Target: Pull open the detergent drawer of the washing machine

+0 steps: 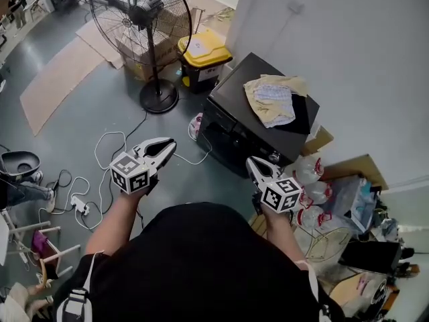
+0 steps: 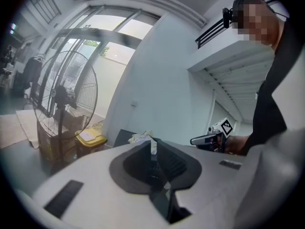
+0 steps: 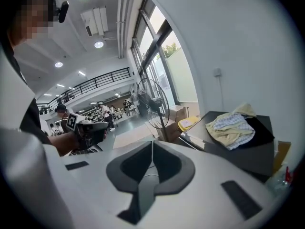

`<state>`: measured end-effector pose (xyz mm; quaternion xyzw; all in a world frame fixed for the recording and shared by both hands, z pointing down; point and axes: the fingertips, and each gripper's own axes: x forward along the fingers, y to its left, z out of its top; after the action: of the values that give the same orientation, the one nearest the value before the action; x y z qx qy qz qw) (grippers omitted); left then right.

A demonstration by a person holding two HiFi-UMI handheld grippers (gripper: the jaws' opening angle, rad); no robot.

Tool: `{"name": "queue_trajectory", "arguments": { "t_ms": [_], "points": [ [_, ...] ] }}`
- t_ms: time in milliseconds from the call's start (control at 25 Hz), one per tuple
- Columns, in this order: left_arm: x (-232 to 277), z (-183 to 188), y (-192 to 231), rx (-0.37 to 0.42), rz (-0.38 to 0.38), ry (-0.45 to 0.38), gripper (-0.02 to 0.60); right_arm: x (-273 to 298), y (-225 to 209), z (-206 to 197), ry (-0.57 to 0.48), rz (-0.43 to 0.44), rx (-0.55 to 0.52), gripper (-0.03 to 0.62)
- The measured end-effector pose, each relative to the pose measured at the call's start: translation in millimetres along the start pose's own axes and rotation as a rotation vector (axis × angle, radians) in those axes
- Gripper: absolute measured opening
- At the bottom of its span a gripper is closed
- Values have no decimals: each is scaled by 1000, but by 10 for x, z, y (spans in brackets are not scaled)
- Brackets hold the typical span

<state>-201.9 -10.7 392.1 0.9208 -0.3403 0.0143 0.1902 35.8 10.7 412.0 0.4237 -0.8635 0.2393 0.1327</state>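
- The left gripper (image 1: 169,145) was held in the air with its jaws fully together and nothing between them.
- The left gripper view confirmed this: the left gripper's (image 2: 152,145) dark pads met edge to edge.
- The right gripper (image 1: 251,162) was likewise closed and empty.
- In the right gripper view, its pads (image 3: 152,146) met along one thin seam.
- Both grippers pointed toward the washer (image 1: 234,123) and neither touched it.
- The right gripper was near the washer's front lower corner, and the left gripper was further out over the floor (image 1: 100,106).
- The washer, a black box, stood on the floor against a white wall (image 1: 348,45).
- Its dark front faced the person, and the drawer could not be picked out on that front.
- A crumpled pale cloth (image 1: 271,99) lay on the washer's lid.
- The same cloth (image 3: 231,128) and the washer (image 3: 248,154) appeared at the right of the right gripper view.
- In the left gripper view, the washer (image 2: 123,137) and the cloth (image 2: 140,137) appeared just above the jaw tips.
- A pedestal fan (image 1: 141,19) stood left of the washer.
- A bin (image 1: 204,49) with a yellow lid sat between the fan and the washer.
- White cables (image 1: 100,173) and a power strip (image 1: 80,205) lay on the floor to the left.
- Each gripper view showed the opposite gripper: the right (image 2: 194,140) and the left (image 3: 106,127).
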Motion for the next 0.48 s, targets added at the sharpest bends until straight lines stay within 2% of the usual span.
{"name": "queue_trajectory", "arguments": {
  "t_ms": [480],
  "points": [
    [-143, -127, 179, -26, 32, 5, 48, 147, -20, -130, 43, -21, -2, 11]
  ]
}}
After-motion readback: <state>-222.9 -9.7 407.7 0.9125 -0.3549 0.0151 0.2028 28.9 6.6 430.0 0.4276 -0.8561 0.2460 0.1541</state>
